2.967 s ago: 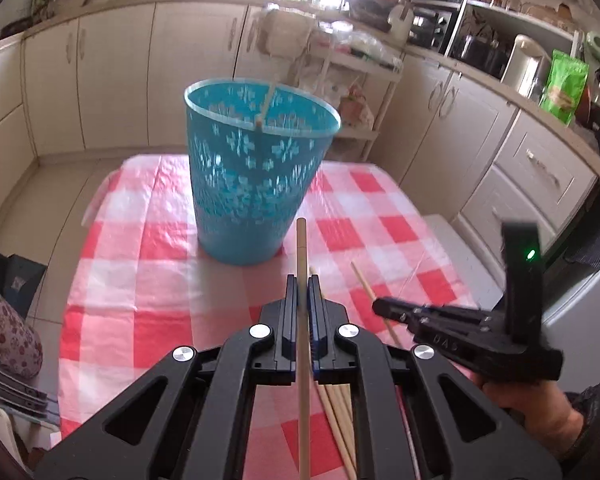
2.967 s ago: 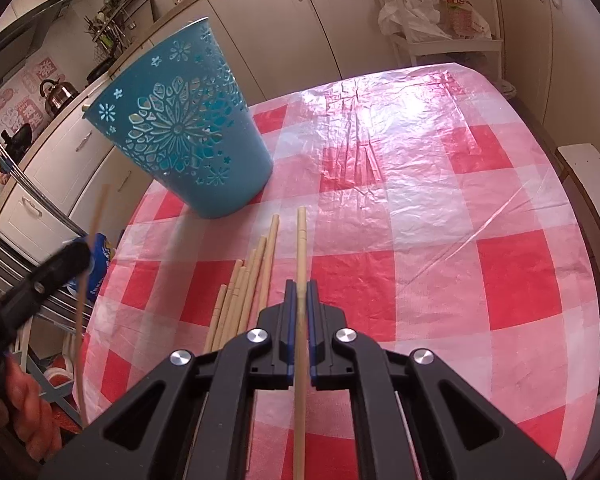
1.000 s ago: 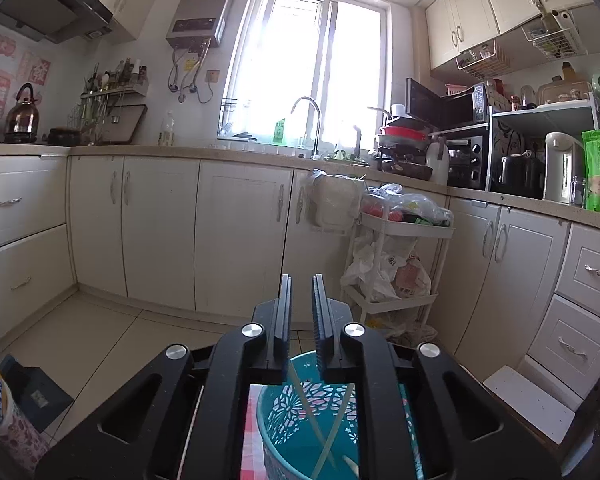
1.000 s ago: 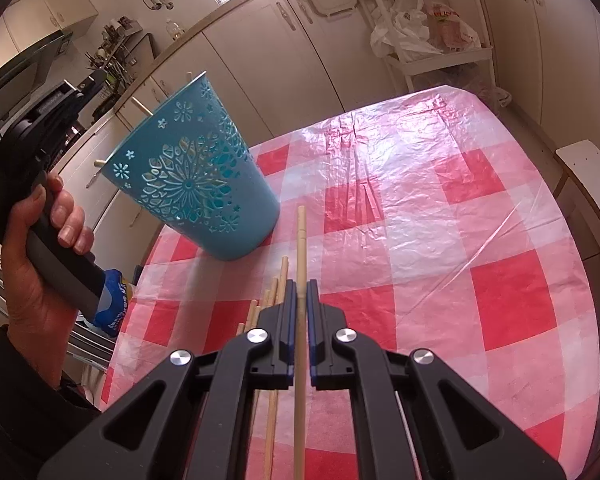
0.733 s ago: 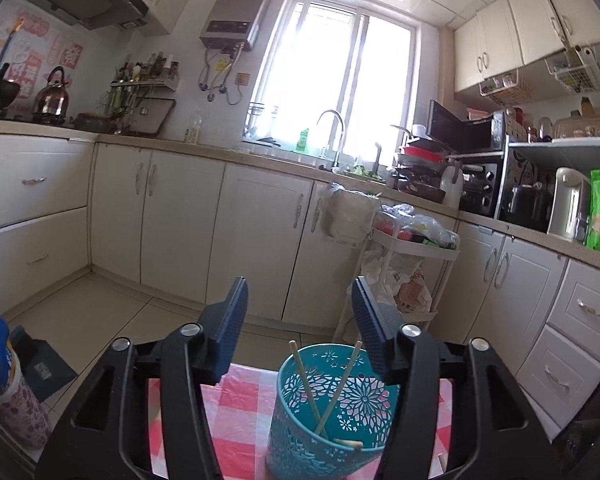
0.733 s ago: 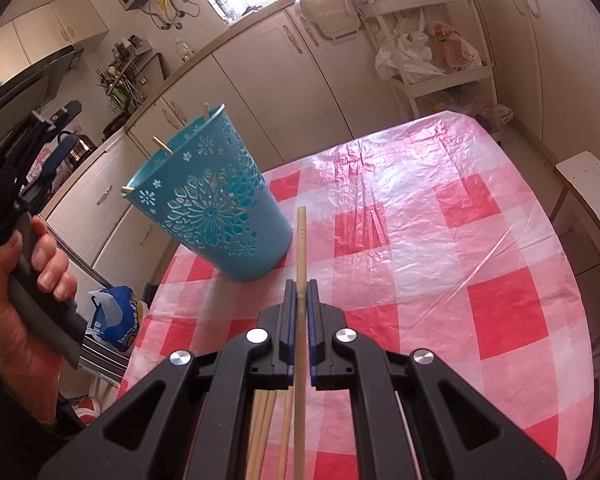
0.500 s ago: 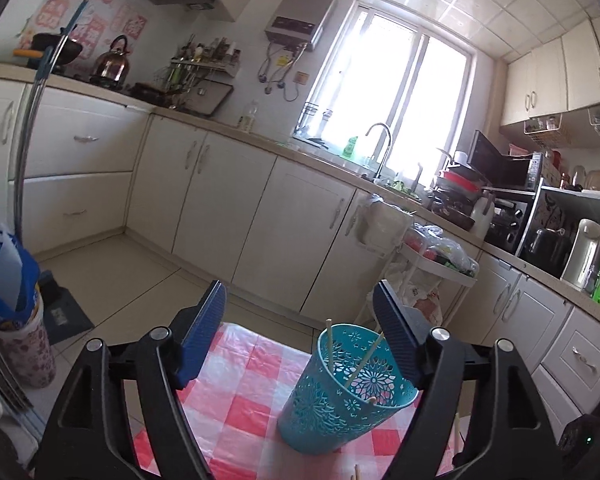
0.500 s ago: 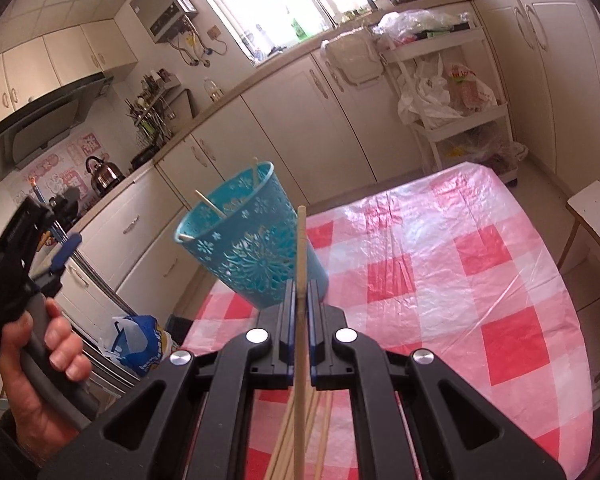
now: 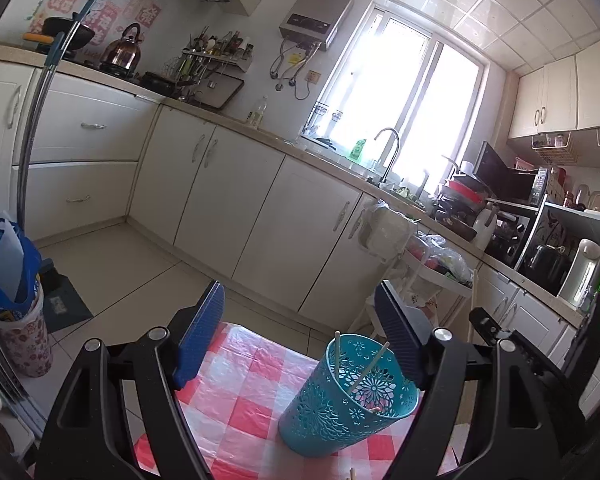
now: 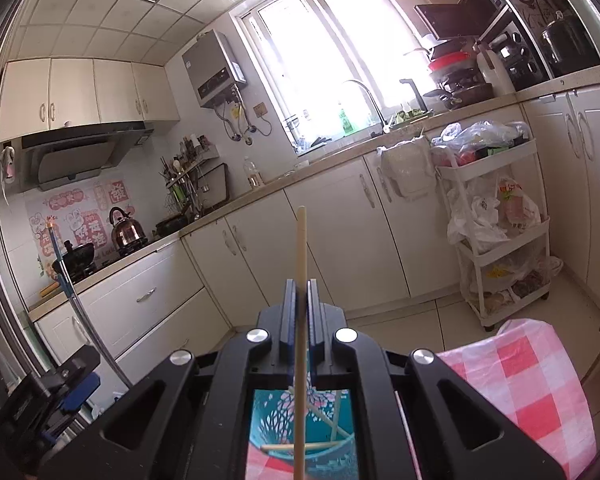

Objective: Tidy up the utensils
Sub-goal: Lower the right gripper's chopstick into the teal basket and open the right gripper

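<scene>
A chopstick [image 10: 301,264] stands clamped upright between the right gripper's [image 10: 301,296] jaws.

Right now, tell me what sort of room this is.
A home kitchen, most likely: a sink faucet under the window, a kettle on the stove, and cream cabinets along the counter. A checked tablecloth covers the table in front.

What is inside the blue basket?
Wooden chopsticks lean inside the blue basket; two poke above its rim and another lies lower down. Its wall hides the bottom, so there may be more.
</scene>
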Demonstrator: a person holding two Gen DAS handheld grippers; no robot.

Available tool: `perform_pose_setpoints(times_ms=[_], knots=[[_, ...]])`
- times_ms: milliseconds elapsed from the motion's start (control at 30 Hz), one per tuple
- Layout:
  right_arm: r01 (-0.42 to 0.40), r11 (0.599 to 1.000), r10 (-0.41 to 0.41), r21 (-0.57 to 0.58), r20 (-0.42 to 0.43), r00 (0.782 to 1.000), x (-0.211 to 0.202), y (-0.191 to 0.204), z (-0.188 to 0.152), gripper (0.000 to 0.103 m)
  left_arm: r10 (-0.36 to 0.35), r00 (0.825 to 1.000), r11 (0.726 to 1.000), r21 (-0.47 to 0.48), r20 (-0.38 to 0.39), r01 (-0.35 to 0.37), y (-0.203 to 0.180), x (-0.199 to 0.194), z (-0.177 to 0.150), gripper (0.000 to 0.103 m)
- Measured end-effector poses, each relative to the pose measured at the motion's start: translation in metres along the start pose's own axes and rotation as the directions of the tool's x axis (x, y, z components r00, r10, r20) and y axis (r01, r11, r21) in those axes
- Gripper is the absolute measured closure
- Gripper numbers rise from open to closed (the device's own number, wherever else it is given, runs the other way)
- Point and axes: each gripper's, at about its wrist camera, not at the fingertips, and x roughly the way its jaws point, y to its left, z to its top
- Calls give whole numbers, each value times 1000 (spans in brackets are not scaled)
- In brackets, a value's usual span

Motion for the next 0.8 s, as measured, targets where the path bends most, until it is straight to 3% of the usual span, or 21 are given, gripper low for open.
perform_pose_setpoints(times_ms=[233,433,800], knots=[[40,999,-39,-14,24,999,41,4,2,97,-2,1000,999,-33,-6,2,9,-1,5,29],[86,996,-87,-25,-25,996,70,1,-10,97,-9,1000,999,-43,1,9,12,-3,6,29],[81,996,-84,-37,-83,993,59,-2,-24,96,-8,1000,999,-44,-8,8,12,-2,5,29]])
